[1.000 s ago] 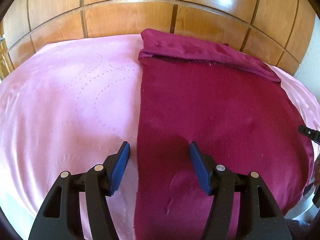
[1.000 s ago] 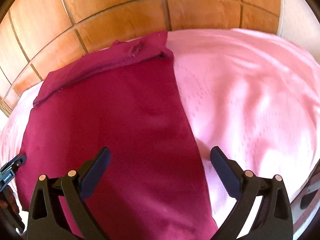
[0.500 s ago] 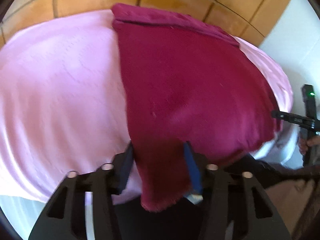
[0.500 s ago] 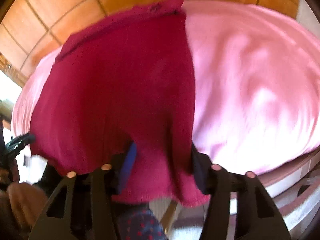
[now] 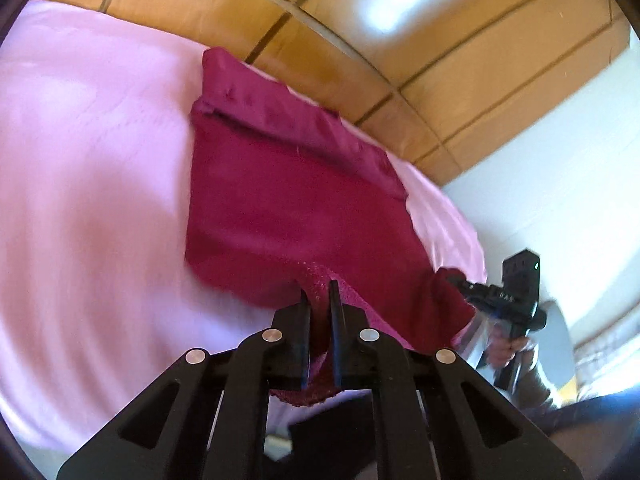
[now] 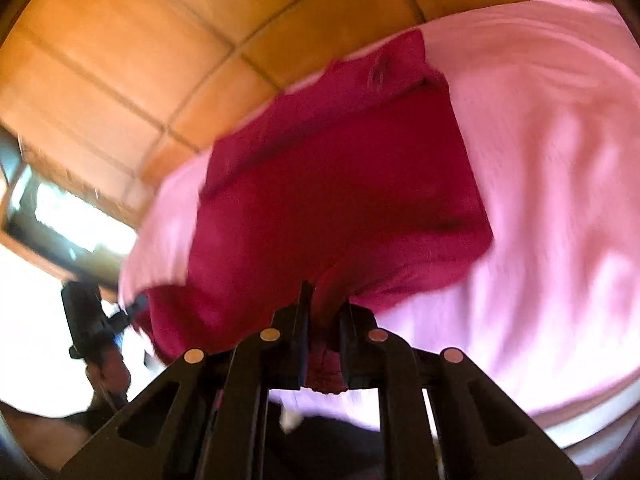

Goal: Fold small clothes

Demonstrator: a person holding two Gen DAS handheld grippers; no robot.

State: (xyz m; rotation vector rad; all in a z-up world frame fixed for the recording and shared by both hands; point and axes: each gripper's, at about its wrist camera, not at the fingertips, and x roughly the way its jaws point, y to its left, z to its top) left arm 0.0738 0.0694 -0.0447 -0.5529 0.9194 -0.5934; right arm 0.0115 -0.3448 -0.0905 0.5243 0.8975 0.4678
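A dark red garment (image 5: 288, 200) lies on the pink bed cover (image 5: 88, 168), its far end folded over near the headboard. My left gripper (image 5: 318, 300) is shut on the garment's near left corner and holds it lifted. My right gripper (image 6: 324, 312) is shut on the near right corner of the same garment (image 6: 340, 184), also lifted. The near hem hangs between the two grippers. Each gripper shows at the edge of the other's view: the right one (image 5: 516, 292) and the left one (image 6: 92, 320).
A wooden panelled headboard (image 5: 360, 40) runs behind the bed. A white wall (image 5: 560, 184) is to the right. A bright window (image 6: 68, 220) is at the left in the right wrist view. The bed's near edge (image 6: 580, 412) is just below the grippers.
Both grippers went from open over the near hem to shut on its corners. They have lifted the hem, and the views have tilted upward.
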